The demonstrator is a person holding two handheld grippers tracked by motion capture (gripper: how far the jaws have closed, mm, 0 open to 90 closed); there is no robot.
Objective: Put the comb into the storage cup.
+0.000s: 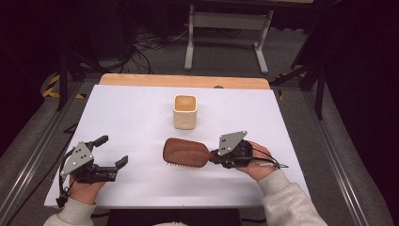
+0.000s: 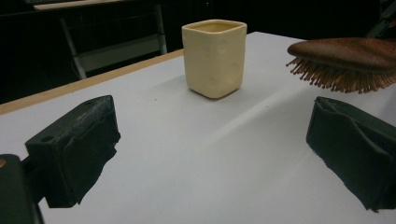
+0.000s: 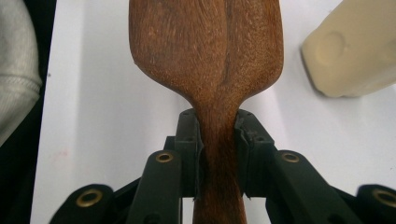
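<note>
A brown wooden hairbrush (image 1: 186, 152) is held just above the white table, bristles down, in the middle of the high view. My right gripper (image 1: 215, 154) is shut on its handle (image 3: 218, 140), one jaw on each side. The brush head (image 2: 345, 52) hangs at the upper right of the left gripper view. A cream square cup (image 1: 185, 111) stands upright behind the brush, empty as far as I can see. My left gripper (image 1: 113, 151) rests open near the table's front left, nothing between its pads, facing the cup (image 2: 215, 56).
The white table (image 1: 136, 117) has a wooden strip (image 1: 183, 81) along its far edge. Beyond it stand a metal frame's legs (image 1: 226, 33) and floor cables. A grey sleeve (image 3: 16, 70) lies at the left of the right gripper view.
</note>
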